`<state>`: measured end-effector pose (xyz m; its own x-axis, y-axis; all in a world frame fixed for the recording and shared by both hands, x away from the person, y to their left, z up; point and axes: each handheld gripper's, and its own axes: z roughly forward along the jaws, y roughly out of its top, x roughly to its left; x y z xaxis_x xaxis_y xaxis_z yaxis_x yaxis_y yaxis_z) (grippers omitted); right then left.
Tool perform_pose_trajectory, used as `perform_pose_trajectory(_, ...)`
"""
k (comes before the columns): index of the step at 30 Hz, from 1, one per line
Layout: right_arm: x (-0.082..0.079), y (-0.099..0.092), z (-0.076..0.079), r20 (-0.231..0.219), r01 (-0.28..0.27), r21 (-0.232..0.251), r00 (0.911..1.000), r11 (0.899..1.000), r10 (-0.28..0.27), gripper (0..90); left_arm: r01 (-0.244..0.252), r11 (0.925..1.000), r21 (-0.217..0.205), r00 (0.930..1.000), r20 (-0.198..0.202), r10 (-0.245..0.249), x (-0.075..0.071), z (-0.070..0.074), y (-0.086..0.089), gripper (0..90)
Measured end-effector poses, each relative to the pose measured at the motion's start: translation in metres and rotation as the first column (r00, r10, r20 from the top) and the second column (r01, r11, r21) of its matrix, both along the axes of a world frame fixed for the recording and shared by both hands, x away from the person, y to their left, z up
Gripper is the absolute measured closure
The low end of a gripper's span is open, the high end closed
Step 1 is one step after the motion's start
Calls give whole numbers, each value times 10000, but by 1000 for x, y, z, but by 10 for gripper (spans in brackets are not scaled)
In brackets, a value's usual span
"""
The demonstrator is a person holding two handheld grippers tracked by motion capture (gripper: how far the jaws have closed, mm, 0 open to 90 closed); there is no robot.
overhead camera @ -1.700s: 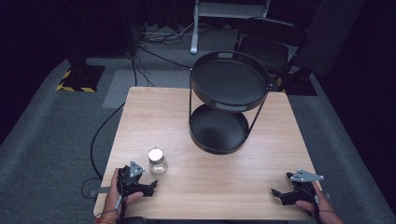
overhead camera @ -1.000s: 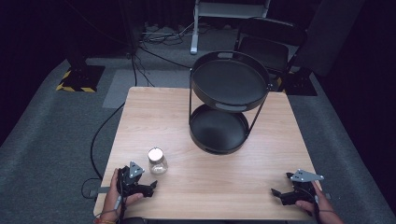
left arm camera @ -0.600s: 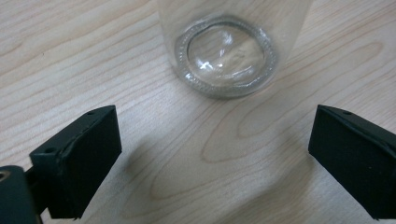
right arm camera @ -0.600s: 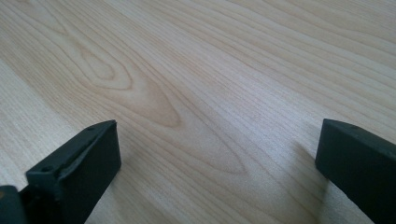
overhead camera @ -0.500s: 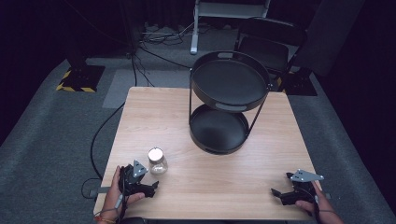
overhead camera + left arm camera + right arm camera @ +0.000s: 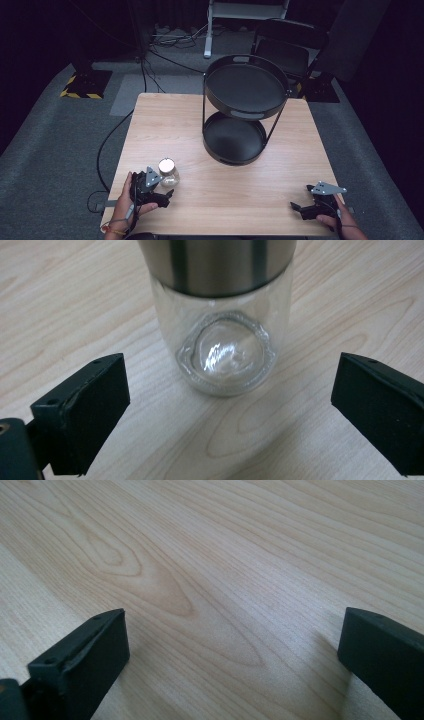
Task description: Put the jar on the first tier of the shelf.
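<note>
Left gripper view shows the left gripper [image 6: 225,405] spread wide just short of the glass jar [image 6: 222,335], apparently lined up to grasp it, at seven o'clock on the table [image 6: 190,125], while the right gripper [image 6: 305,209] rests parted at five.

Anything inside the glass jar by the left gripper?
The jar looks empty through its clear lower wall, base visible. Its metal lid covers the upper part, so that stays unseen.

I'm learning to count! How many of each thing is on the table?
Jars: 1, the jar.
Racks: 1, the rack.
Grippers: 2, the left gripper and the right gripper.
Total: 4.
</note>
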<state>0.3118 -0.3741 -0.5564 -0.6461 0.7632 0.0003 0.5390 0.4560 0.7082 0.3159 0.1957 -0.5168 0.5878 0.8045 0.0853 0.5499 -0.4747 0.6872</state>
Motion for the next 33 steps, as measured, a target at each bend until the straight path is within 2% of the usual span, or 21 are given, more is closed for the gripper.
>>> perform_pose_trajectory(7,0,0,0,-1,2,0,10000,10000,-2,0,146,9999,-64,9999,67,-146,6,4,-3,15)
perform_pose_trajectory(9,0,0,0,-3,-5,3,10000,10000,5,0,189,9995,-234,9997,129,-186,8,7,-4,14)
perform_pose_trajectory(33,0,0,0,1,-4,5,10000,10000,4,0,376,9940,-1024,9981,517,-324,26,19,-7,39)
